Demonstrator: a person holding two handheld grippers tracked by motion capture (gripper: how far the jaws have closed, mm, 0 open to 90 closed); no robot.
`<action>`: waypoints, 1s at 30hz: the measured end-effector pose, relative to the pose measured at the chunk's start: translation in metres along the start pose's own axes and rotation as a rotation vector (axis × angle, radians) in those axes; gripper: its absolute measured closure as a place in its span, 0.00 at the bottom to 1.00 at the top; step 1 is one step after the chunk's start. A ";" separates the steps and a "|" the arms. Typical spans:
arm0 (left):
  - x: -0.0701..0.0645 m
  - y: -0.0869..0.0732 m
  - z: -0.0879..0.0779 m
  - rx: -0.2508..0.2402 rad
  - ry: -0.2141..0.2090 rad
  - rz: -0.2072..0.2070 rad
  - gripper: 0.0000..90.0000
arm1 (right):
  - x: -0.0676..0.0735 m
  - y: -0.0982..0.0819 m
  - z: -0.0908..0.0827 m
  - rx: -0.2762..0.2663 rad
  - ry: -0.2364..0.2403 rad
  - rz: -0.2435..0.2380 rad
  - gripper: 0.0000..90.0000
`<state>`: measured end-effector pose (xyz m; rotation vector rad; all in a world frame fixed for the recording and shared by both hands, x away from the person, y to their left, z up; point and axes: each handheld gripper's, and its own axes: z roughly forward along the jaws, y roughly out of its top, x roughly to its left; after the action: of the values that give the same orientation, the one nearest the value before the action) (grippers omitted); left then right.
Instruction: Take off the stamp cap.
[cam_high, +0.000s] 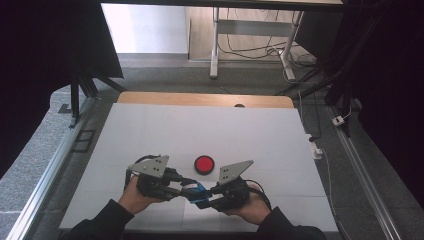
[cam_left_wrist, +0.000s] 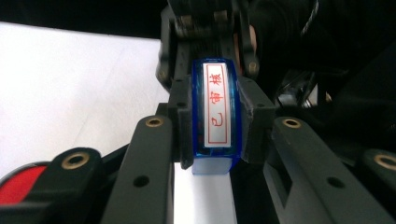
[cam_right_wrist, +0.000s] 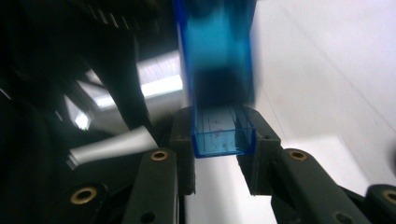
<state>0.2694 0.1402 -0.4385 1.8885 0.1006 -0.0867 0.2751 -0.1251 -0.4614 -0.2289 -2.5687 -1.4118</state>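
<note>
Stamp (cam_high: 196, 191) was clamped between left claw (cam_high: 181, 187) and right claw (cam_high: 204, 195), red pad (cam_high: 204, 163) at twelve o'clock; pulling its cap off looked next, needing steady opposite tugs.

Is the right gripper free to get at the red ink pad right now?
Probably not yet. The right gripper is shut on the blue stamp, which the left gripper also clamps. The red ink pad itself lies unobstructed just beyond them on the white table.

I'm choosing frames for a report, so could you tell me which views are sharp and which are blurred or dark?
Left gripper view: the blue stamp and its red lettering are sharp. Right gripper view: the stamp's far end is blurred, its left side dark. High view: soft, dark corners, white table evenly lit.
</note>
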 end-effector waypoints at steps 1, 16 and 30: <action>0.002 0.001 -0.007 -0.034 0.001 -0.010 0.78 | 0.000 -0.002 0.002 0.029 -0.016 -0.011 0.77; 0.004 -0.002 -0.013 0.016 0.099 -0.066 0.78 | 0.000 -0.005 -0.001 0.011 -0.059 0.006 0.77; 0.002 -0.005 -0.011 0.071 0.177 -0.095 0.77 | 0.004 -0.007 -0.005 0.035 -0.109 -0.003 0.77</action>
<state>0.2713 0.1523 -0.4396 1.9596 0.3114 0.0123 0.2700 -0.1328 -0.4633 -0.3050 -2.6792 -1.3912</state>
